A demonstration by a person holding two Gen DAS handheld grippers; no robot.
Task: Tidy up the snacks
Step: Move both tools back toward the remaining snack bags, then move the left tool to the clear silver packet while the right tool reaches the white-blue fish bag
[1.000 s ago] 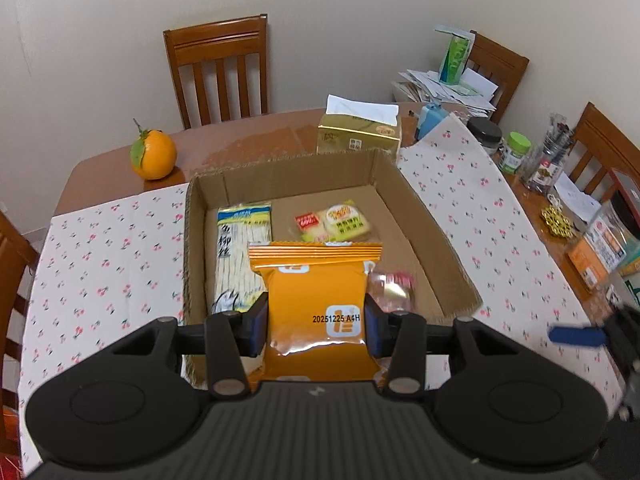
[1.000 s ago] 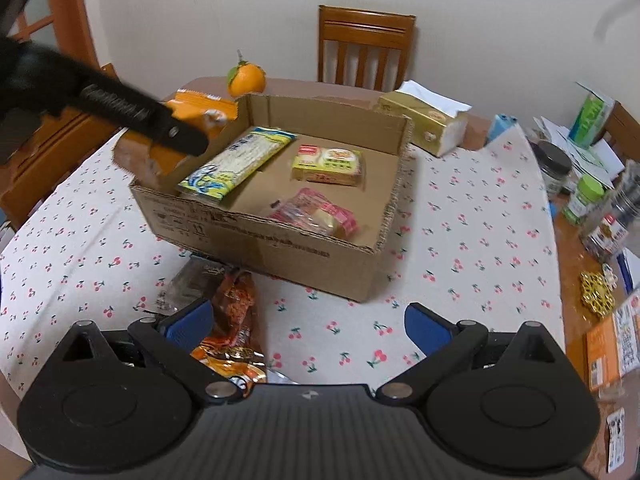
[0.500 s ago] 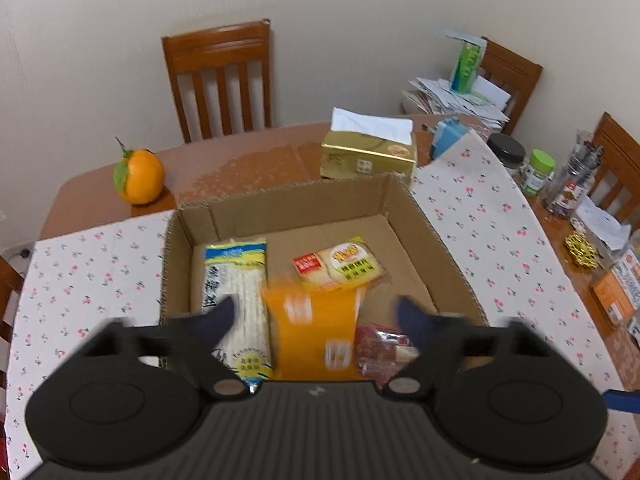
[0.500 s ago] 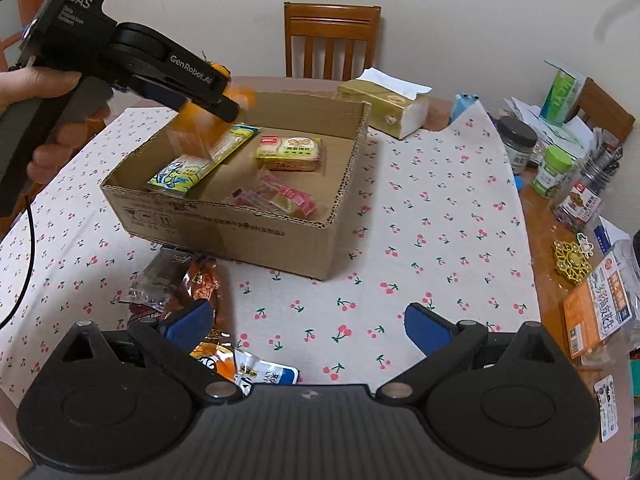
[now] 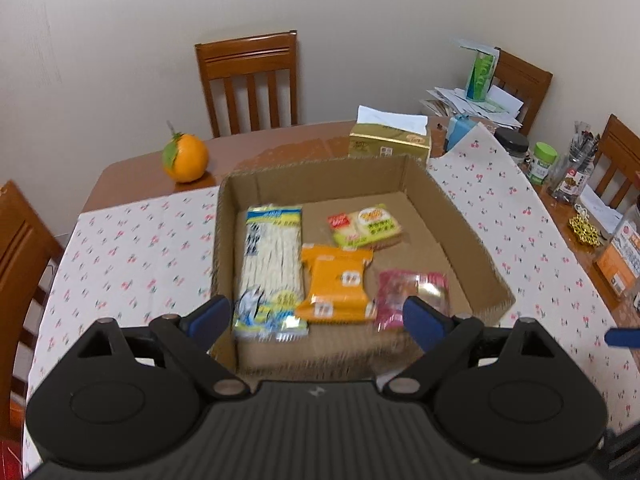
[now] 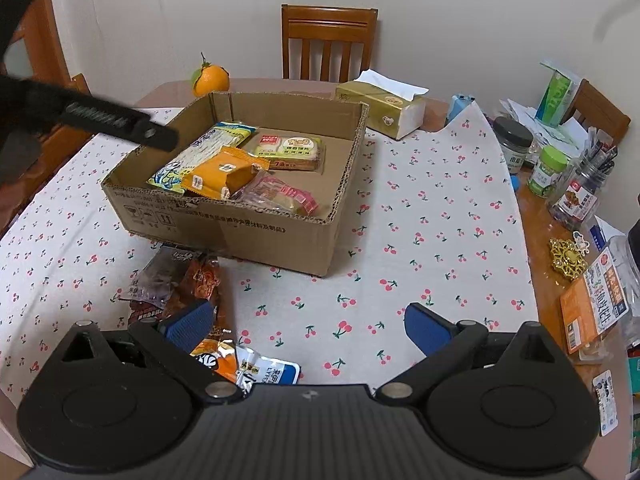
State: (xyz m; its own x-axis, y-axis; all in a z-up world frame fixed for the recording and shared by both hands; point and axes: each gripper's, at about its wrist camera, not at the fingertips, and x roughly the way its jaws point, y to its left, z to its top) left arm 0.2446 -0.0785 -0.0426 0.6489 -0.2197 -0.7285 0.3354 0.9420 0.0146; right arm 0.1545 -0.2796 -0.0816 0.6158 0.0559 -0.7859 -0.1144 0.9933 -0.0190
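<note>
We counted four snack packets inside the brown cardboard box [image 6: 276, 236]; the left gripper [image 5: 318, 318] and right gripper [image 6: 308, 326] jaws stood released, several foil packets [image 6: 200, 280] remaining on the table [image 6: 420, 208].

Box [image 6: 256, 236] open on top, four walls standing, so entry only from above. Floor crowded lower left of the left wrist frame: noodle pack [image 5: 272, 268], orange pack [image 5: 336, 284], pink pack [image 5: 412, 292] side by side; bare cardboard upper right. Cloth [image 6: 420, 208] right of box is free; jars [image 6: 552, 168] line the far right edge. Loose packets [image 6: 180, 280] block the lower left
</note>
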